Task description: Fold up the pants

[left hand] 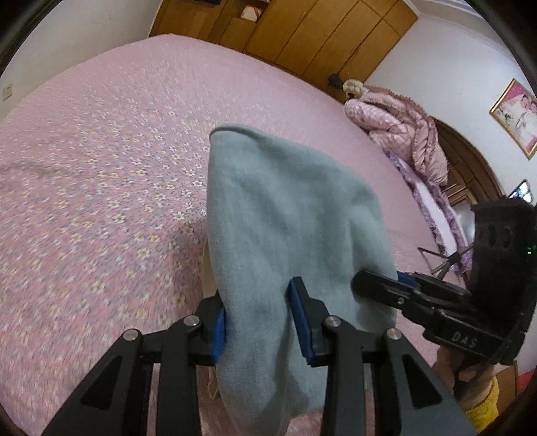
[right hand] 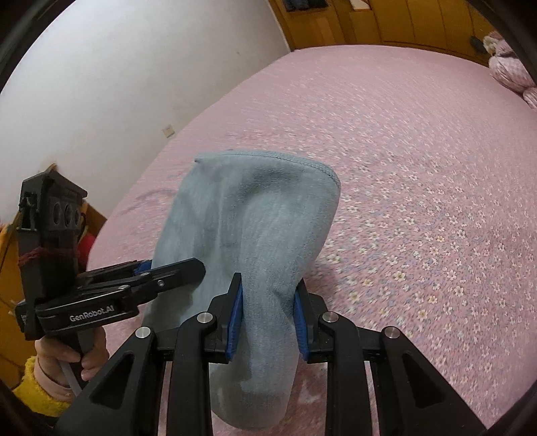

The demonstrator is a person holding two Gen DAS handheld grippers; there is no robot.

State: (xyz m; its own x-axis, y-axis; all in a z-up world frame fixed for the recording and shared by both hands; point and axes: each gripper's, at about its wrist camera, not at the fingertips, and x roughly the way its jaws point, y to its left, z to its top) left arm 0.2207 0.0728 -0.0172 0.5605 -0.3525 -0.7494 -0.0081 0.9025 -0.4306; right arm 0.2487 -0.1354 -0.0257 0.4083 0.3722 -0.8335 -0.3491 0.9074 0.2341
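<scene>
The grey-blue fleece pants (left hand: 285, 208) hang as a folded bundle above the pink flowered bedspread (left hand: 100, 167), their hem end pointing away from me. My left gripper (left hand: 260, 318) is shut on the near end of the cloth, blue pads pressing both sides. My right gripper (left hand: 386, 281) bites the same bundle from the right. In the right wrist view the pants (right hand: 261, 218) sit between the pads of the right gripper (right hand: 268, 318), and the left gripper (right hand: 167, 268) clamps their left edge. The lowest part of the cloth is hidden behind the fingers.
A pink quilt (left hand: 402, 134) is heaped at the bed's far right edge. Wooden wardrobes (left hand: 302, 30) line the back wall and a framed picture (left hand: 517, 117) hangs at the right. A tripod (left hand: 446, 261) stands beside the bed. A hand in a yellow sleeve (right hand: 37, 385) holds the left gripper.
</scene>
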